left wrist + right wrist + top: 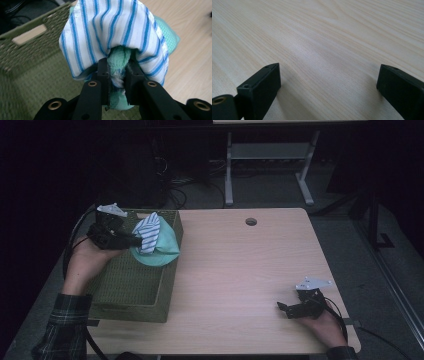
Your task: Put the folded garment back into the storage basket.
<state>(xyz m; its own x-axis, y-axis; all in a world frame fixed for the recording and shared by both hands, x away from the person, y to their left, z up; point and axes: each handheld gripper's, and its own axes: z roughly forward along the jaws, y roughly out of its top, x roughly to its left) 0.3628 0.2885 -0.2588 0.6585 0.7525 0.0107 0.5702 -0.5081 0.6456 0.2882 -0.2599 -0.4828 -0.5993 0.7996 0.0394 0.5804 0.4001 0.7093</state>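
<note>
A bundle of cloth, a blue-and-white striped piece (148,232) wrapped over a mint green towel (161,247), hangs above the right rim of a green woven basket (131,285). My left gripper (134,240) is shut on the bundle. In the left gripper view its jaws pinch the green towel (119,61) under the striped cloth (115,27). My right gripper (283,308) rests low over the table's front right, open. In the right gripper view its jaws stand wide apart above bare wood (329,50).
The basket (30,50) fills the table's left side and has a handle slot in its far wall. A round cable hole (251,221) sits near the table's back edge. Behind the table (240,270) stand a desk frame (265,165) and cables on the floor.
</note>
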